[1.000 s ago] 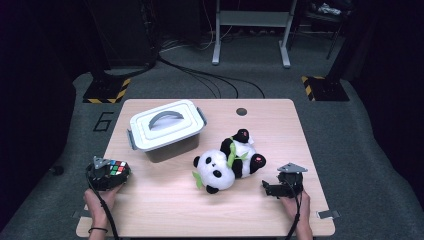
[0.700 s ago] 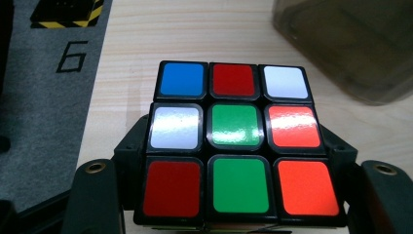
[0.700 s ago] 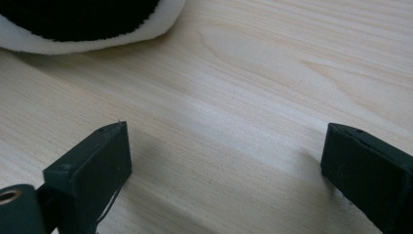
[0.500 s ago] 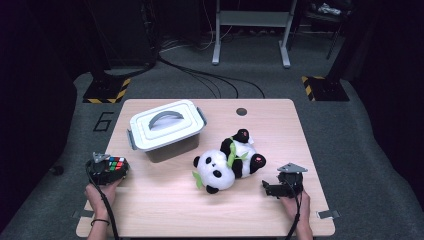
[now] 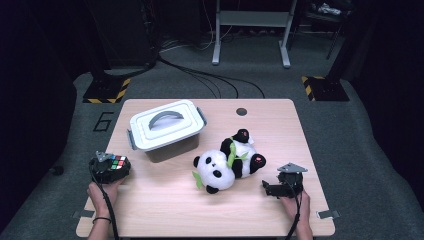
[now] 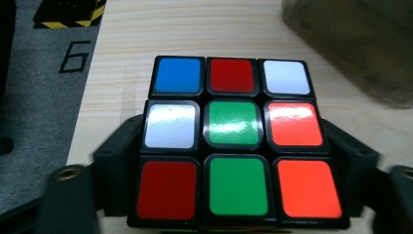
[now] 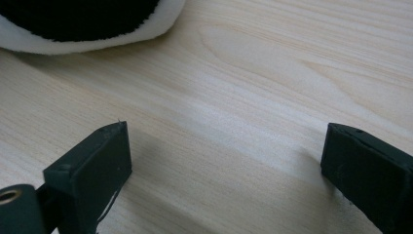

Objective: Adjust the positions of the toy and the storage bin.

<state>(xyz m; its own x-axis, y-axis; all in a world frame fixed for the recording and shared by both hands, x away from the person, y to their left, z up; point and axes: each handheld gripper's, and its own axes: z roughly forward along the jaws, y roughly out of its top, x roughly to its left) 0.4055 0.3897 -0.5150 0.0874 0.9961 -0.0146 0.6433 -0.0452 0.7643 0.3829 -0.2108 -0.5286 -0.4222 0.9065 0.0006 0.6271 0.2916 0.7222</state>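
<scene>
Left gripper (image 6: 234, 195), its jaws just spread wider around the puzzle cube (image 6: 233, 141), looks to be letting it go on the table (image 5: 170, 210); right gripper (image 7: 221, 165) gapes empty.

Light wood-grain table (image 5: 165, 205), 1 dark round hole near its far edge. On it: 1 lidded grey storage box (image 5: 166, 129) at left-centre, 1 plush panda (image 5: 227, 161) lying at centre, 1 colour cube (image 5: 117, 163) near the left edge.

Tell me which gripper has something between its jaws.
The left gripper: the puzzle cube sits between its jaws, which have just been opening. The right gripper has bare table between.
</scene>
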